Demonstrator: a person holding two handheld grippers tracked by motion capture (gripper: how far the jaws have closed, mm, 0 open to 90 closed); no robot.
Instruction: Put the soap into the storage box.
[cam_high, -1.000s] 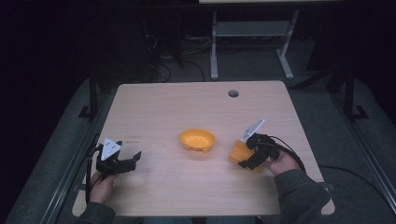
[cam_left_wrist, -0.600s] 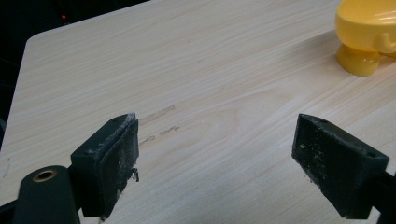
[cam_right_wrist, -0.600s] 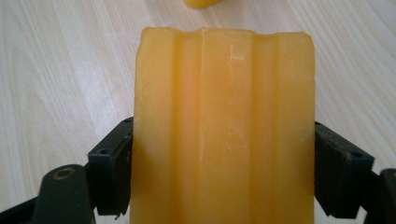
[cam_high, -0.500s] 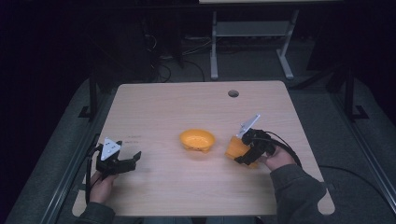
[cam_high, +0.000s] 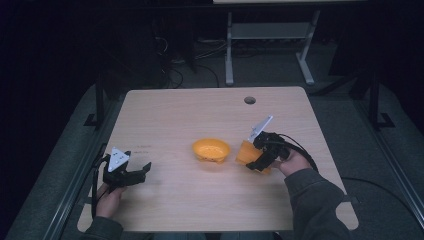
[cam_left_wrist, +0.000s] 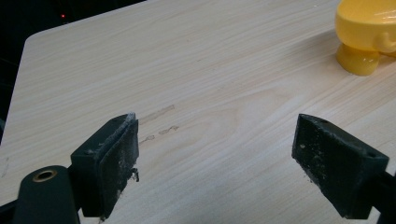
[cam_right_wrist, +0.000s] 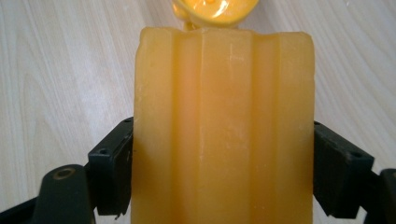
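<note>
The left gripper rests wide open and empty on the bench. The right gripper squeezes an orange block by its flat sides. It looks light, stiff and smooth, maybe slippery. Just past it sits a yellow bowl.

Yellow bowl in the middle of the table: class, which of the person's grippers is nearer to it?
Right. The right gripper holds an orange block just beside the yellow bowl; the left gripper rests open farther off, near the table's left edge.
</note>
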